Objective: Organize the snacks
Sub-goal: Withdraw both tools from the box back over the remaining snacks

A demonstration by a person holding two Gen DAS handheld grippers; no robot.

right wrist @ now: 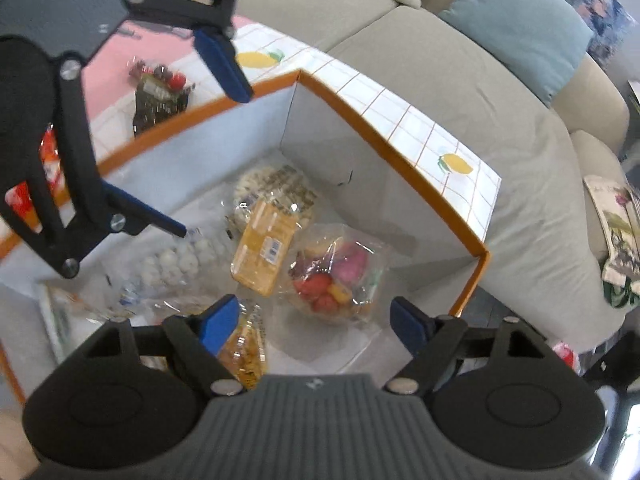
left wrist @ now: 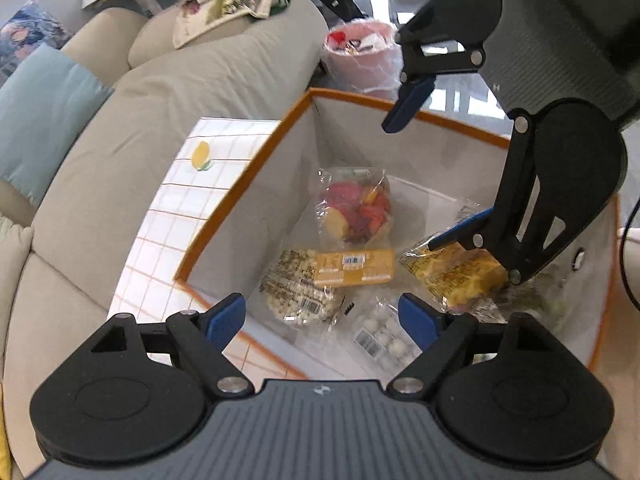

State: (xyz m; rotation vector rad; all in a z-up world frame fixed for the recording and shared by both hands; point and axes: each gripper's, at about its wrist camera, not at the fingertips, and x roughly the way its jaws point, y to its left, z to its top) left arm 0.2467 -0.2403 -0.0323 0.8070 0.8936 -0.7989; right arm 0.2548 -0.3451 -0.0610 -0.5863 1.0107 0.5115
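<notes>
Left wrist view showed both grippers, left and right, spread and empty over the orange-rimmed bin, snacks lying inside. A drop looked finished; next, fetching the dark packet at eleven o'clock outside.

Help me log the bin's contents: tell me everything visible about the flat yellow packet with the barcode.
The flat yellow packet is a rectangular, glossy plastic-wrapped slab with a white barcode label on its upper face. It lies flat inside the orange-rimmed fabric bin, one end overlapping the round bag of pale puffed snacks, beside the bag of red and yellow pieces. Neither gripper touches it.
</notes>
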